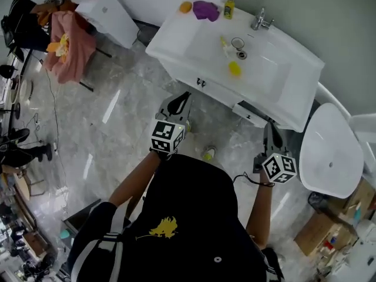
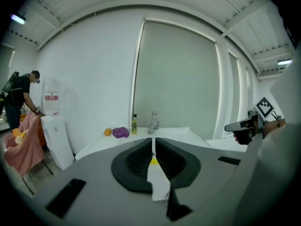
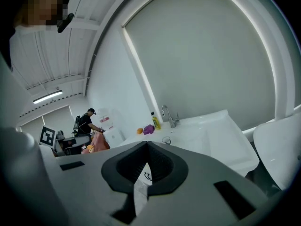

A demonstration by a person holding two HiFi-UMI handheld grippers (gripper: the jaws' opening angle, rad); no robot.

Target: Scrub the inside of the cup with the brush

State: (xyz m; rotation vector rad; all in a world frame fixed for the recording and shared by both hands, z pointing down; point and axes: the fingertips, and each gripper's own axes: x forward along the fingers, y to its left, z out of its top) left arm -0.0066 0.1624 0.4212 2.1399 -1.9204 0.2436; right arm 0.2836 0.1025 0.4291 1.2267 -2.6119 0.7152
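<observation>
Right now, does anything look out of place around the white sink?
Yes: a small yellow-green object lies on the grey marble floor just in front of the white sink, not up on it. Too small to identify.

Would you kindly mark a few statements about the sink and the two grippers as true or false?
1. The left gripper is shut and empty. True.
2. The right gripper holds the brush. False: it is shut, with nothing between its jaws.
3. The purple cloth lies in the basin. False: it lies on the counter, beside the yellow bottle.
4. A yellow cup lies in the basin of the sink. True.
</observation>
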